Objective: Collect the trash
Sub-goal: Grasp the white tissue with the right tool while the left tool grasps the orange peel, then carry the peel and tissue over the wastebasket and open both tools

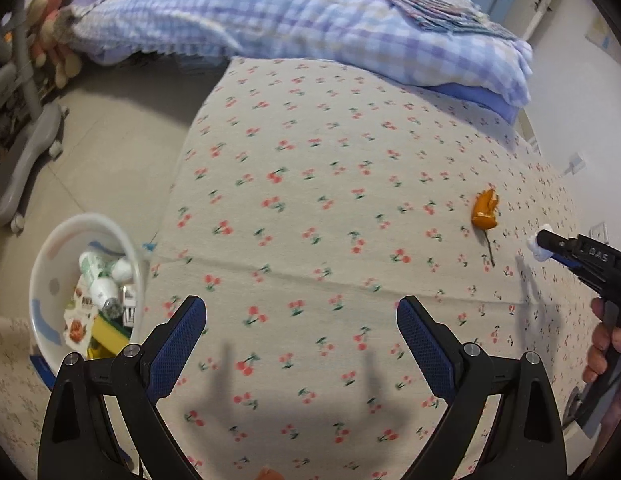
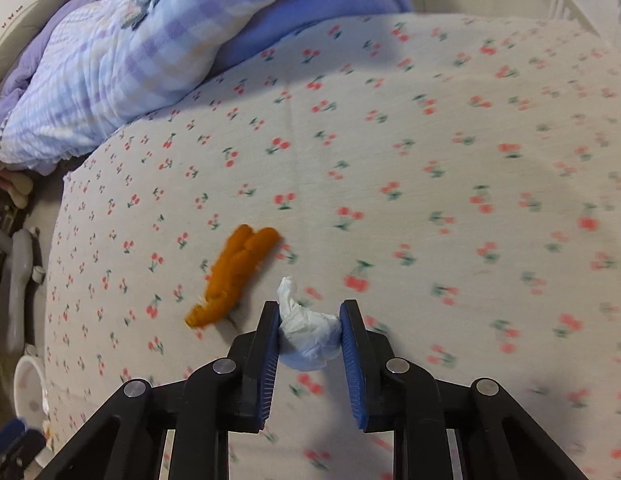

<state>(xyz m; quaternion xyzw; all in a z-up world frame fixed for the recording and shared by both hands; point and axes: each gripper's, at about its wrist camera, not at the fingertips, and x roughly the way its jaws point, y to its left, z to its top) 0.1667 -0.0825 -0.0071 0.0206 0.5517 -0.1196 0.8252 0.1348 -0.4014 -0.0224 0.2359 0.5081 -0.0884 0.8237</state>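
My right gripper (image 2: 309, 322) is shut on a crumpled white tissue (image 2: 308, 330) just above the cherry-print bed sheet (image 2: 430, 160). The same gripper (image 1: 544, 246) shows at the right edge of the left wrist view, with the tissue (image 1: 535, 246) at its tip. An orange peel (image 2: 230, 276) lies on the sheet just left of the tissue; the peel (image 1: 485, 213) has a thin stem beside it. My left gripper (image 1: 301, 322) hangs open over the bare sheet, nothing between its fingers. A white bin (image 1: 42, 276) holding several pieces of trash stands on the floor to the left of the bed.
A checked purple-and-blue quilt (image 1: 290, 12) is heaped at the far end of the bed, with a folded cloth (image 1: 430, 8) on top. A grey wheeled stand (image 1: 26, 160) is on the floor at left. A person's hand (image 1: 606, 344) holds the right gripper's handle.
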